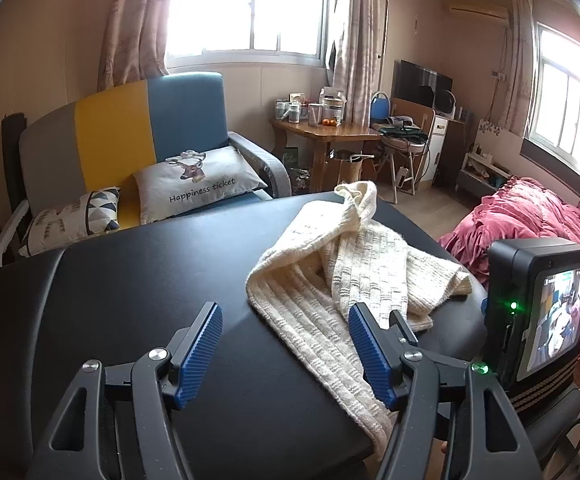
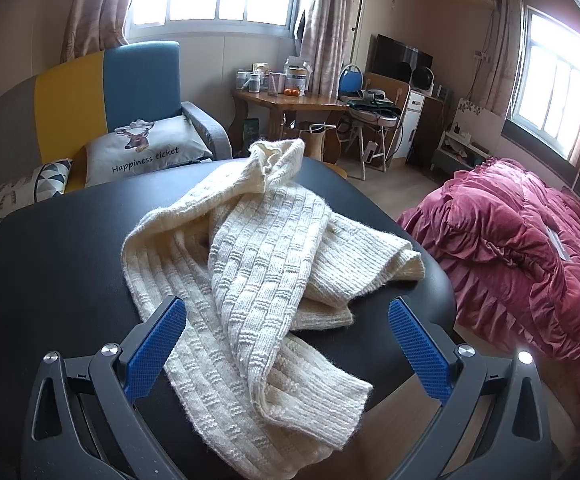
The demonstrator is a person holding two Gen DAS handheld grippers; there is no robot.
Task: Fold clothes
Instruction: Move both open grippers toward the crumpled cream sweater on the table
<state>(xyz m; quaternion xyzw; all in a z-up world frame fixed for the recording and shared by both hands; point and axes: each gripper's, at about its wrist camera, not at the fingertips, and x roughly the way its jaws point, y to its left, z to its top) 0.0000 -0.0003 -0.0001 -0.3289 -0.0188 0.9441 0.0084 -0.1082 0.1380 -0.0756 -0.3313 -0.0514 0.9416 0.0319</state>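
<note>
One cream knitted garment (image 2: pixel 258 264) lies crumpled on a smooth black table (image 2: pixel 70 260), toward its right and near side. The knit is thick and woolly, worked in a basket-weave of ribbed blocks, with plain ribbing along the hems. It is bunched into loose overlapping folds: one long strip runs toward the near edge and drapes over it, another piece crosses on top, and a rolled end rises in a soft peak at the far edge of the table.

The left gripper (image 1: pixel 286 354) hovers over the near part of the table with its fingers (image 1: pixel 200 354) spread wide and nothing between them; the blue pads are finely ridged, and the right-hand one sits over the near strip of knit. The right gripper (image 2: pixel 288 354) is likewise spread wide above the draped end, its blue pads cross-hatched, gripping nothing.

Beside the table is a bed under a ruffled, velvety pink cover (image 2: pixel 529 248). Behind stands a grey, yellow and blue sofa (image 1: pixel 130 128) with printed cushions.
</note>
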